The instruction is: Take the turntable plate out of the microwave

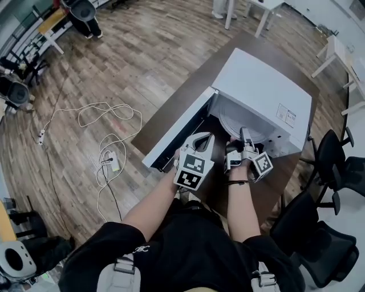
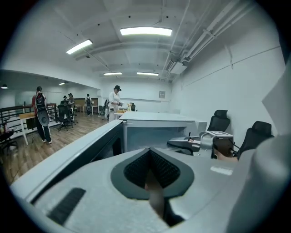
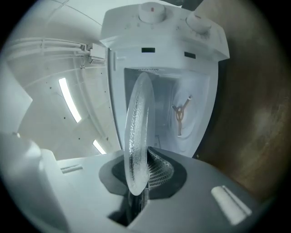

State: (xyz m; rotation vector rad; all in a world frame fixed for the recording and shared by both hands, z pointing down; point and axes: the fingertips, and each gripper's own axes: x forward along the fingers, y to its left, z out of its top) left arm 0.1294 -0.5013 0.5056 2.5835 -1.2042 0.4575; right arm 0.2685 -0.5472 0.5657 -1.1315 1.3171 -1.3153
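From the head view we see a white microwave on the brown tabletop, close to its right edge. Its door is swung open past the left edge. Both grippers are at the open front. The left gripper is beside the door, and the right gripper reaches into the opening. From up here the turntable plate is just a pale round shape in the mouth of the microwave, and we cannot see the grip well.

The right gripper view shows it better. We see the clear glass plate edge-on, with its near rim squeezed between the two dark pads, so these jaws are closed on the plate. Behind it is the white inside of the microwave, with a small tan three-armed holder on the floor. The plate is apart from the holder. Two round knobs sit on the front panel, and no other view shows them.

The left gripper view shows its own jaws pressed together with nothing between them. It also looks past the door into the room. Far off there is a person standing, and there are black chairs by the wall.

Only the head view shows the white cable lying on the wooden floor.
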